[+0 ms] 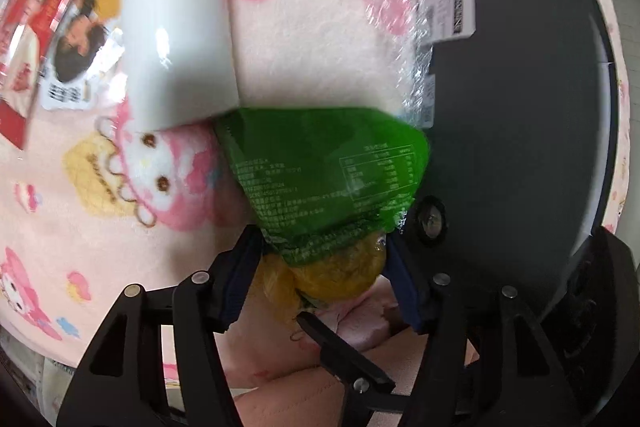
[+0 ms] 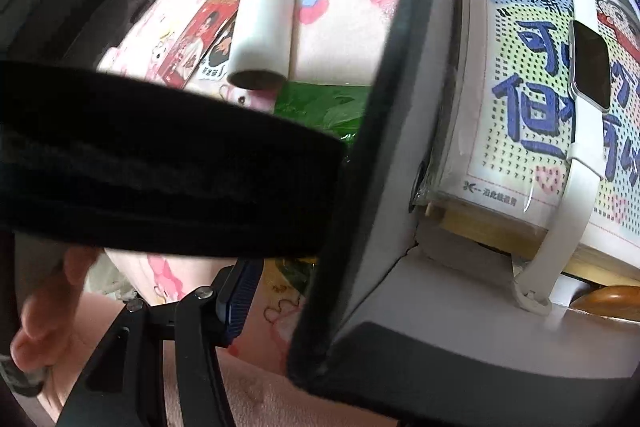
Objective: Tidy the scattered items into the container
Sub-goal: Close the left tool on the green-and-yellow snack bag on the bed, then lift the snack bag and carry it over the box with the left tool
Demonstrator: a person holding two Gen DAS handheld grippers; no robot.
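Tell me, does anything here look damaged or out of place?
Yes: the grey container has a crack at its inner corner, below the book with a white watch on top. Outside, a white roll lies tipped over, and the left claw crumples a green packet.

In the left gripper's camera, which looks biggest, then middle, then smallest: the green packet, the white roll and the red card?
1. Green packet, but it sits in the left gripper, closest to the camera, so it may only look biggest.
2. White roll, nearly as big; hard to separate from the packet.
3. Red card, partly cut off at the edge.
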